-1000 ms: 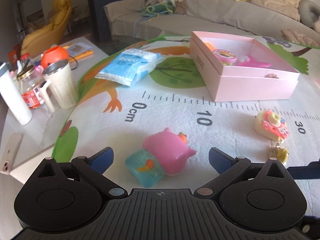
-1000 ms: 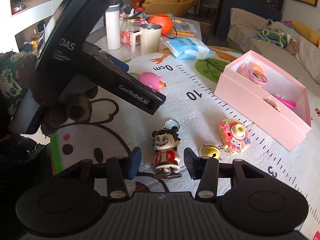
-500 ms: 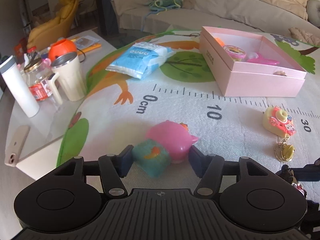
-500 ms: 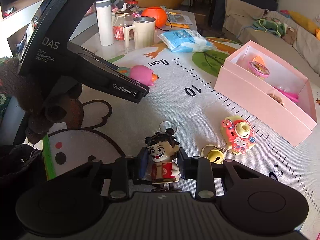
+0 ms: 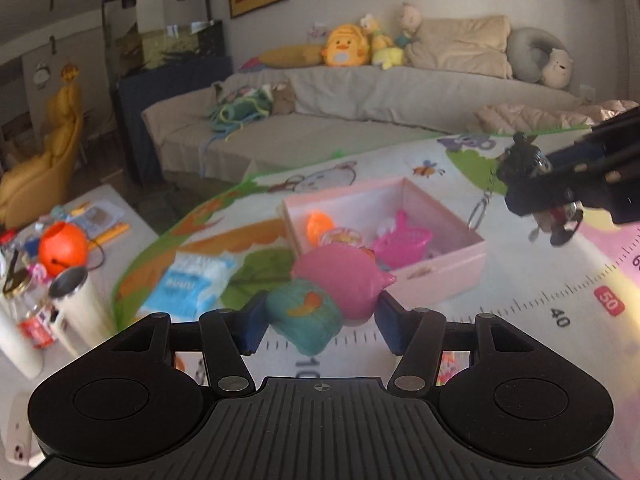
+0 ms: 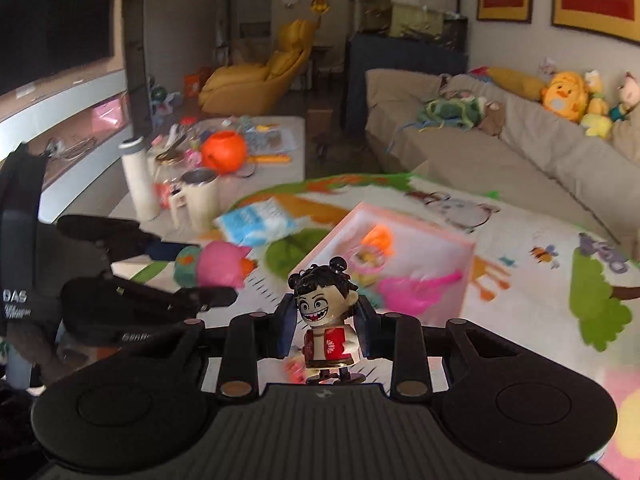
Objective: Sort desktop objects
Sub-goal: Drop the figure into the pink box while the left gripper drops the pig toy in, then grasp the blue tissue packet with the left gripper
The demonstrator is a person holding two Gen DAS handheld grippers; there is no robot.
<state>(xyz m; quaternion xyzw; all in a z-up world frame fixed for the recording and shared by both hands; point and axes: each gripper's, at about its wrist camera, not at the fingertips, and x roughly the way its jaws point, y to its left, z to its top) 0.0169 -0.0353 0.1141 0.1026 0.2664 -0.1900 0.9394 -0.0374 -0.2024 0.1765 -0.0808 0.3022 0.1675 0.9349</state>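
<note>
L gripper (image 5: 318, 326) jaws closed on 1 pink-and-teal squishy toy (image 5: 328, 298), held off the mat, near side of pink box (image 5: 440, 268) | R gripper (image 6: 325, 330) jaws clamped 1 grinning figurine (image 6: 324, 320), also aloft | advice: bring each over box opening, lower before release, 1 at a time so grippers don't clash | 1 box, approx 3 toys inside.

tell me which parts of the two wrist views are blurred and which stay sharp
Right wrist view: the figurine in the right gripper is crisp, while the pink box and mat behind are motion-smeared. Left wrist view: the pink and teal toy in the left gripper is fairly sharp; the blue packet and cup are softer, and straight lines bow towards the edges.
</note>
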